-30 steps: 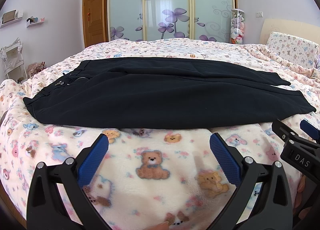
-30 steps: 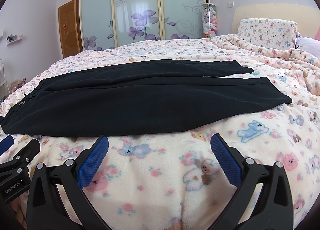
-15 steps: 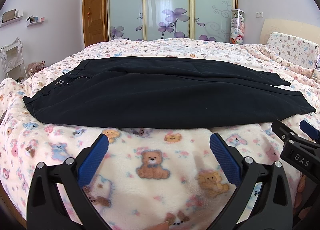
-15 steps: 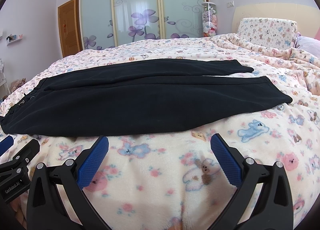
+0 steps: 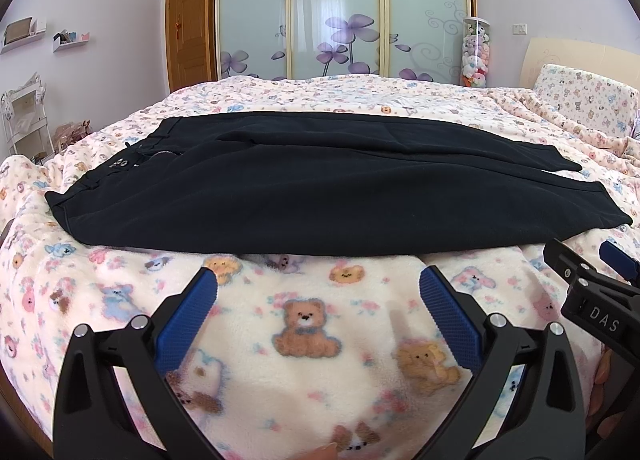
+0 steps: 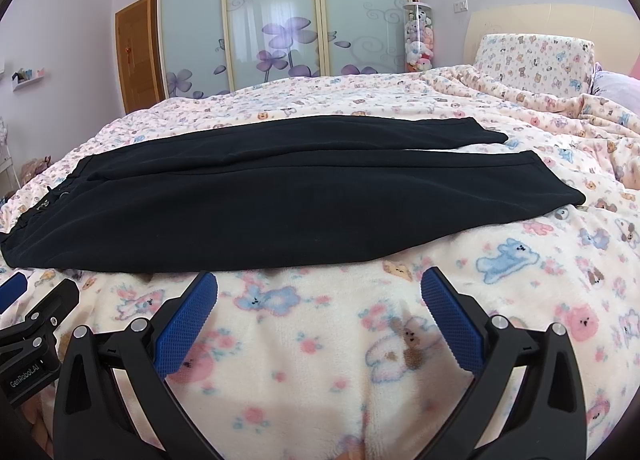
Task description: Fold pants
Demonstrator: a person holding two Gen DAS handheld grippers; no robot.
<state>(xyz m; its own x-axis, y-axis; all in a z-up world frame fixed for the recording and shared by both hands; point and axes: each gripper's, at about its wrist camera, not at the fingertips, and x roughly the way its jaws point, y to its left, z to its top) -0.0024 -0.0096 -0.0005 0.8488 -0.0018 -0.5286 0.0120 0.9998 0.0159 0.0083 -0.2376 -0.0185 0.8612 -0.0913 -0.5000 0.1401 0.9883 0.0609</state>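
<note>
The black pants point(image 5: 320, 196) lie flat across the bed point(image 5: 308, 324), waistband on left, w/ left hand-held gripper point(image 5: 318, 284) & right hand-held gripper point(image 6: 319, 284) both spread wide, just before near edge.

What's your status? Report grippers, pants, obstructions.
Left gripper open, right gripper open, both short of the cloth. Black pants flat on the bear blanket, unfolded. Nothing in the way.
</note>
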